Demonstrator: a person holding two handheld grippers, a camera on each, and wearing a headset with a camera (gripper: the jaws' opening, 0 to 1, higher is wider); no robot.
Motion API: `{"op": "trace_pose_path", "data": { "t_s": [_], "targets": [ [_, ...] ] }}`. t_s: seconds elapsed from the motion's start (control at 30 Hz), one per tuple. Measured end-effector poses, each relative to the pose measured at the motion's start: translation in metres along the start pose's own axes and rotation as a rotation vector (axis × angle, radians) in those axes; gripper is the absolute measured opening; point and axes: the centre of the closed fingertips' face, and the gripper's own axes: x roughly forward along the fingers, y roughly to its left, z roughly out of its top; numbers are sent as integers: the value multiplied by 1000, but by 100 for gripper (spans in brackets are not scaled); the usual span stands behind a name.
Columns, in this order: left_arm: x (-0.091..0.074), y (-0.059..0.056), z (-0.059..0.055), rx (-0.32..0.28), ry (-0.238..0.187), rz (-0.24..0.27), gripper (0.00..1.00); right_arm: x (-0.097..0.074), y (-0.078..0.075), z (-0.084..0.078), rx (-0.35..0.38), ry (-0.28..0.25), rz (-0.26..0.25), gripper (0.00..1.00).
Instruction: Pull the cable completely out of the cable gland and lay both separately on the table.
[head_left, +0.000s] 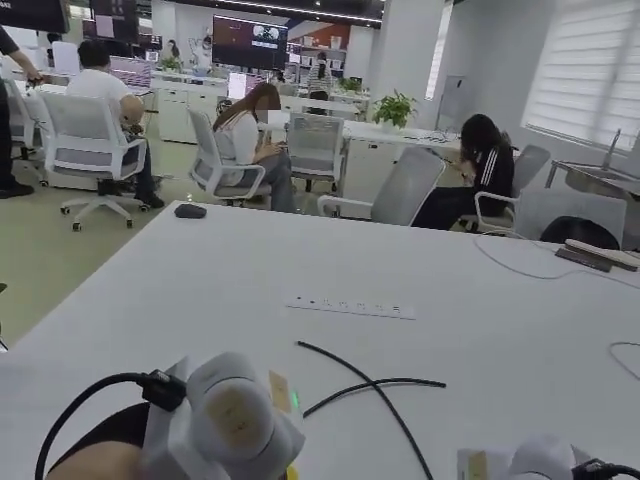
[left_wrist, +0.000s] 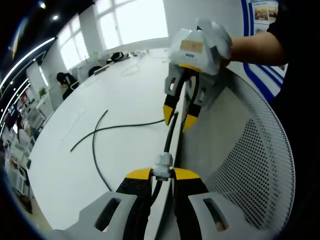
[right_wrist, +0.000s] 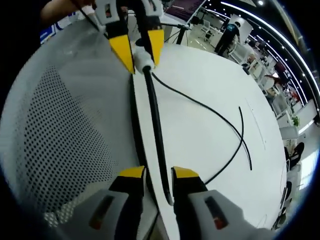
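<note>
My left gripper (left_wrist: 162, 174) is shut on a small white cable gland (left_wrist: 163, 166), also seen as the cable gland (right_wrist: 144, 62) in the right gripper view. A black cable (left_wrist: 171, 132) runs from the gland straight to my right gripper (left_wrist: 179, 118). In the right gripper view that cable (right_wrist: 155, 125) passes between the jaws of the right gripper (right_wrist: 159, 173), which stand open with gaps on both sides of it. Both grippers hang at the table's near edge; the head view catches the left gripper (head_left: 230, 420) and right gripper (head_left: 540, 462) at its bottom.
Two loose black cables (head_left: 370, 385) lie crossed on the white table (head_left: 480, 330). A white power strip (head_left: 350, 307) sits farther back, a dark mouse (head_left: 190, 211) at the far edge. A white mesh chair back (left_wrist: 245, 150) stands beside the grippers. Seated people work behind.
</note>
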Motion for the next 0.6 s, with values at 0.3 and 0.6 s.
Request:
{"op": "trace_pose_path", "data": {
  "t_s": [0.3,0.6],
  "targets": [
    [3,-1,1,0,-5,6,16,-5,11,44,-73,-54,-14,20],
    [3,-3,-1,12,1,15,16,-3,2,47,-67,-74,-81,3]
  ]
}}
